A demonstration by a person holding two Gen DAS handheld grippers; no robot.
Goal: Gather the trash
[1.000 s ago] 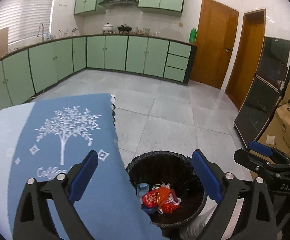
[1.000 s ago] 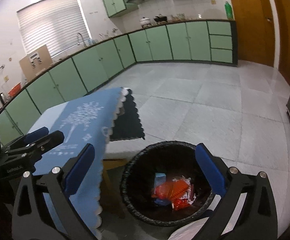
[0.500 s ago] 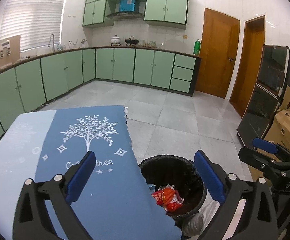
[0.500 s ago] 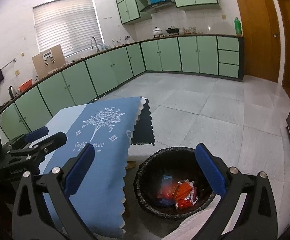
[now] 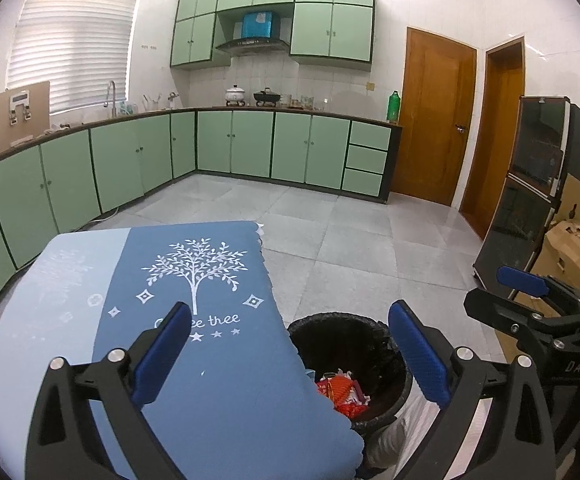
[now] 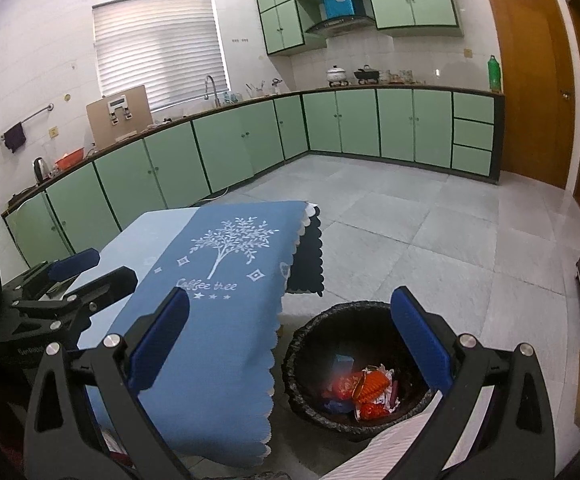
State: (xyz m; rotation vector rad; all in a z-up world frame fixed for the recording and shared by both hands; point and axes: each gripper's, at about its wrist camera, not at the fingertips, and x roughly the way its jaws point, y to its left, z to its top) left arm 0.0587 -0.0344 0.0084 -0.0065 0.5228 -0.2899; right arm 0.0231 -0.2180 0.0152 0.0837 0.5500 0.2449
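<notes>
A round bin with a black bag (image 5: 344,334) (image 6: 310,344) stands on the floor beside the table. Red and orange wrappers (image 5: 342,394) (image 6: 366,394) and a small blue packet (image 6: 342,360) lie inside it. My left gripper (image 5: 290,344) is open and empty, held high over the table edge and the bin. My right gripper (image 6: 290,334) is open and empty, also above the table edge and the bin. The right gripper shows at the right of the left wrist view (image 5: 530,292); the left gripper shows at the left of the right wrist view (image 6: 69,276).
A table with a blue cloth printed with a white tree (image 5: 193,280) (image 6: 225,264) is at the left. Green kitchen cabinets (image 5: 249,144) line the far walls. Wooden doors (image 5: 438,116) and dark panels with cardboard boxes (image 5: 570,248) stand at the right. Grey tiled floor (image 5: 350,240) lies beyond.
Both grippers have risen and pulled back from the bin, so the bin looks smaller and lower and more tablecloth shows. Both jaws stayed open.
</notes>
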